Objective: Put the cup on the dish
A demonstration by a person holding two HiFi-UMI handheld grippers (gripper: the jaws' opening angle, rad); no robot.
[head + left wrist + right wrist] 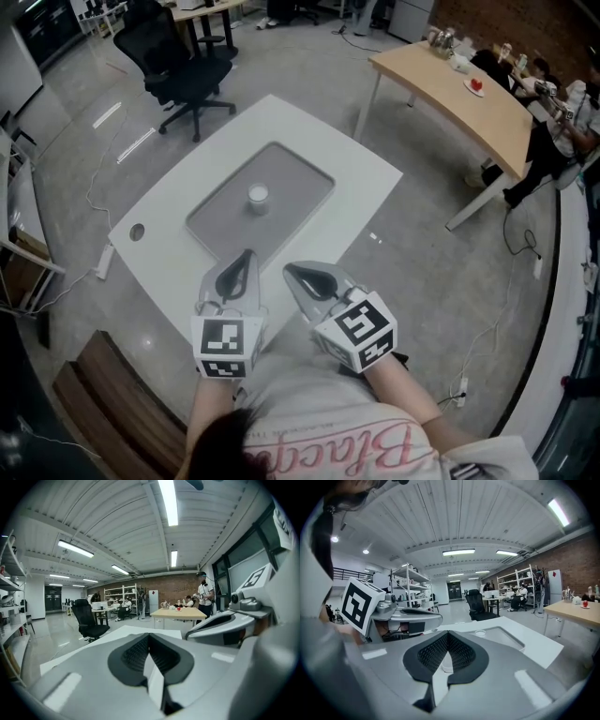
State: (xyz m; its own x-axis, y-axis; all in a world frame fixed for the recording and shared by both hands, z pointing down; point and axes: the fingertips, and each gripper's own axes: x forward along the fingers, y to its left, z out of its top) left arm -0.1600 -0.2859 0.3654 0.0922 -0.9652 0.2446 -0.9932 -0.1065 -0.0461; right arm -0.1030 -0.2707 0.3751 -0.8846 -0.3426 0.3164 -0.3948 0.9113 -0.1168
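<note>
Two tongs meet the head view: left gripper [247, 257] and right gripper [292, 272] hang at the white table's [309, 141] near edge. The cup [258, 196] stands mid-tray [300, 183], well ahead of both.
Left gripper view: jaws pressed together, nothing between.
Right gripper view: jaws likewise together, gripping nothing.

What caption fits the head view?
Left claw and right claw, both shut, hover over the white table's near edge; a white cup sits in the grey tray.
</note>
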